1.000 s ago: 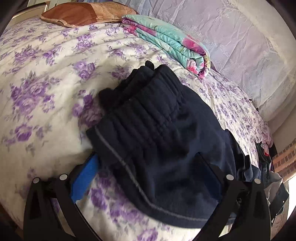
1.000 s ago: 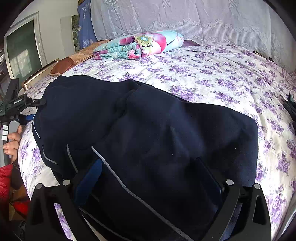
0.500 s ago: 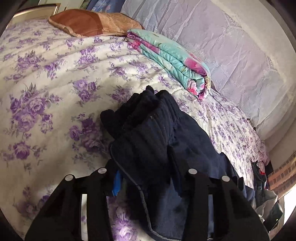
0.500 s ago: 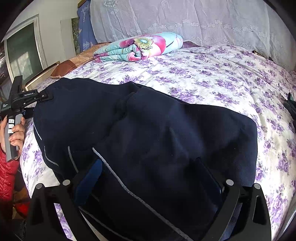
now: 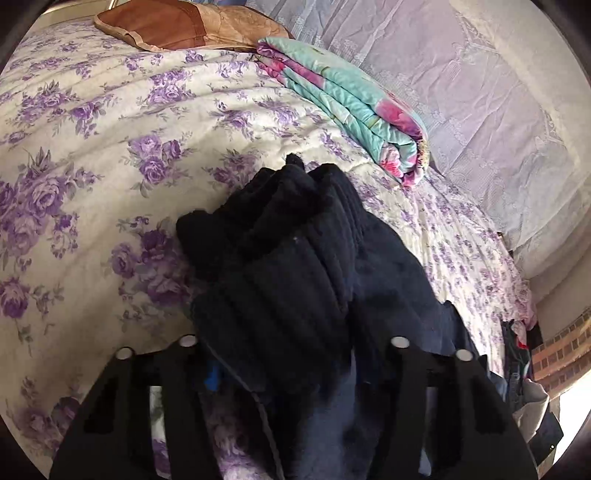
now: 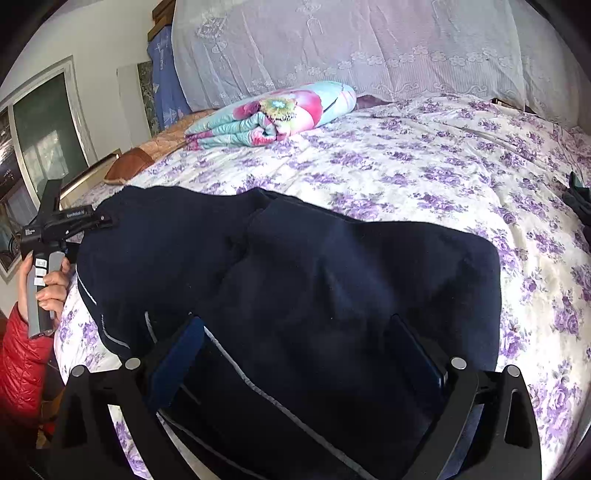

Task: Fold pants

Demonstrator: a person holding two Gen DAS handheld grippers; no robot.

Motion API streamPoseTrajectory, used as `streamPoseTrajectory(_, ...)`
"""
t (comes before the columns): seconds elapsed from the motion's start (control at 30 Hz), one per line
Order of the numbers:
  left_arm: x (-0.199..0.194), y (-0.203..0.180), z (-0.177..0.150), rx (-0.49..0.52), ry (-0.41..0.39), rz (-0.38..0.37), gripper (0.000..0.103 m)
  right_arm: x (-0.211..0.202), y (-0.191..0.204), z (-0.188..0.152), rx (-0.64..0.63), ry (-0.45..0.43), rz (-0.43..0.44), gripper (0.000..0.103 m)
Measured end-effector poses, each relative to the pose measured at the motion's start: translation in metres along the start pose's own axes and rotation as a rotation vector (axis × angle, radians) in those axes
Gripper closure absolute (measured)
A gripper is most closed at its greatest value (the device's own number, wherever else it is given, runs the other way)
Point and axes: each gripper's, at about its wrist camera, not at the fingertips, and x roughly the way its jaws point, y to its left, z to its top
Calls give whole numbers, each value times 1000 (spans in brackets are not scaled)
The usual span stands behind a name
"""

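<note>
**Dark pants on the flowered bed, one gripper clamped on the waistband**

The left hand-held gripper (image 5: 288, 373) is pinching the ribbed waistband end of the dark navy pants (image 5: 295, 288), with its two fingers drawn together on the bunched cloth. In the right wrist view this gripper (image 6: 107, 220) is showing at the left edge of the pants (image 6: 332, 295), and a hand (image 6: 48, 284) in a red sleeve is holding its handle. The right hand-held gripper (image 6: 295, 354) is standing with its fingers wide apart, and the pants are lying between and under them. The pants are resting on the near part of the bed (image 6: 424, 162), which is wearing a cover with purple flowers. A folded turquoise and pink quilt (image 6: 273, 114) is lying further back, near a brown pillow (image 5: 166, 26)
</note>
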Motion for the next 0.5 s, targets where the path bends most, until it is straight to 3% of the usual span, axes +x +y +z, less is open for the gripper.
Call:
streamPoseTrajectory(0.03, -4, 1, -2, -2, -12, -16, 68, -10, -2, 1, 15, -44, -5, 3)
streamPoseTrajectory(0.1, -9, 1, -7, 11, -30, -15, 70, -31, -6, 5, 44, -124, -19, 3)
streamPoseTrajectory(0.17, -16, -7, -11, 49, -58, 9, 71, -41, -12, 10, 64, -134, -97, 3)
streamPoseTrajectory(0.23, -25, -22, -15, 121, -94, 60, 72, -27, -19, 10, 50, -36, -225, 3)
streamPoseTrajectory(0.3, -36, -42, -19, 204, -140, 104, 73, 21, -31, -4, 12, 226, -280, 3)
streamPoseTrajectory(0.4, -58, -77, -24, 295, -201, 107, 74, 21, -47, -3, 82, 228, -192, 3)
streamPoseTrajectory(0.5, -78, -115, -32, 389, -240, 102, 74, -6, -66, -6, 194, 93, -80, 3)
